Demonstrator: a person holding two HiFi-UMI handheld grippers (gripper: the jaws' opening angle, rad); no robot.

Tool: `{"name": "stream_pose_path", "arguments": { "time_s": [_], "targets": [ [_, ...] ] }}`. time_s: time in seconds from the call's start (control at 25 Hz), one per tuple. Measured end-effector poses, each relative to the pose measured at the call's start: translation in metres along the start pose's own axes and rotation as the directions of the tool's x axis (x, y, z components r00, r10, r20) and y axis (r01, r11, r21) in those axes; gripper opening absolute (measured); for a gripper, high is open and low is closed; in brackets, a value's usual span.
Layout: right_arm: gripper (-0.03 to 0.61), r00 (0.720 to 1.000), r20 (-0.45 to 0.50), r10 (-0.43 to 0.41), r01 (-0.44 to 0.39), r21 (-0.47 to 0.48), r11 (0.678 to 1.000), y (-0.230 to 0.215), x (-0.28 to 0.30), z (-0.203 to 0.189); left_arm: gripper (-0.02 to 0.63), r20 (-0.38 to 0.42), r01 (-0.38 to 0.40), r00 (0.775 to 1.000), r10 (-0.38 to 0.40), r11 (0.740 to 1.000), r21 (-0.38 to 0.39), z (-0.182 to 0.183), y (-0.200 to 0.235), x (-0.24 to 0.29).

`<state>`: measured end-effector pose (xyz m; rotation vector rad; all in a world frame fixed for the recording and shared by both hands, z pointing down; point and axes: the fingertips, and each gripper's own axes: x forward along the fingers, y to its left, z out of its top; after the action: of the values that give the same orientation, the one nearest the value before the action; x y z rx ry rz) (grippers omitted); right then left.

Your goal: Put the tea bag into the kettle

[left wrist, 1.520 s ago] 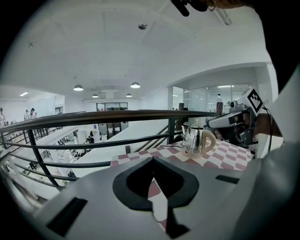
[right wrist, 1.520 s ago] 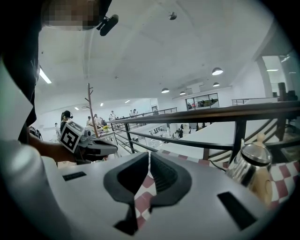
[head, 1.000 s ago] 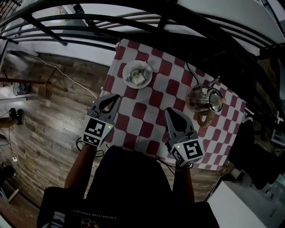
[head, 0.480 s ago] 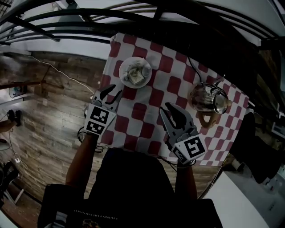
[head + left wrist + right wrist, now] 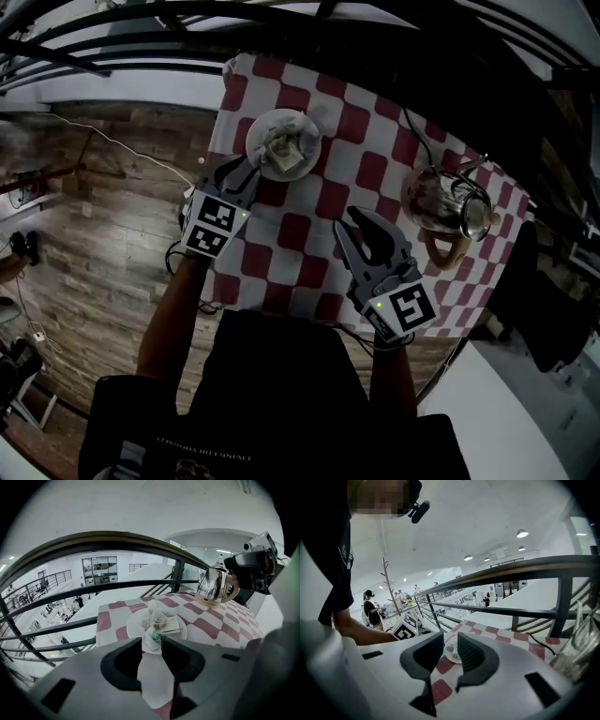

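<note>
Now in hand: the reach for the tea bag (image 5: 287,153), which lies on the white plate (image 5: 259,141) near the table's (image 5: 309,246) far left corner and is not yet gripped.
Left tongs (image 5: 246,172): jaws apart, just been opening; tips at the plate's near rim, nothing pressed between them.
Right tongs (image 5: 360,232): jaws apart and empty, over mid-table.
Kettle (image 5: 442,202): well apart from the plate, on the table's right side.
Next move: likely ease the left tongs over the rim and close on the bag alone.
Edges: the plate sits close to the table's left edge, with the railing (image 5: 117,540) beyond.
Room: bare checked cloth between plate and kettle.
</note>
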<state>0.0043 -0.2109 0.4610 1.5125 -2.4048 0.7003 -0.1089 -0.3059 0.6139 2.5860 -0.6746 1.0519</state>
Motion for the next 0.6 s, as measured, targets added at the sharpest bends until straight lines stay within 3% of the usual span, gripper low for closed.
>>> {"name": "stream_pose_path", "arguments": {
  "time_s": [0.28, 0.32, 0.36, 0.6],
  "targets": [
    [0.083, 1.000, -0.015, -0.019, 0.019, 0.003, 1.000, -0.007, 0.011, -0.005, 0.113, -0.032, 0.011, 0.999, -0.010, 0.999, 0.042, -0.008, 0.003, 0.018],
    [0.081, 1.000, -0.012, -0.022, 0.022, -0.003, 1.000, -0.008, 0.012, -0.005, 0.099, -0.031, 0.004, 1.000, -0.001, 0.998, 0.067, -0.008, 0.004, 0.018],
    [0.081, 1.000, -0.009, -0.027, 0.027, -0.005, 1.000, -0.008, 0.013, -0.003, 0.005, -0.025, -0.005, 1.000, 0.007, 0.996, 0.092, -0.007, 0.004, 0.016],
    [0.083, 0.998, 0.006, -0.058, 0.058, -0.018, 0.998, -0.009, 0.005, 0.002, 0.003, 0.029, -0.016, 0.999, 0.013, 0.993, 0.117, 0.008, 0.000, -0.011]
  ]
}}
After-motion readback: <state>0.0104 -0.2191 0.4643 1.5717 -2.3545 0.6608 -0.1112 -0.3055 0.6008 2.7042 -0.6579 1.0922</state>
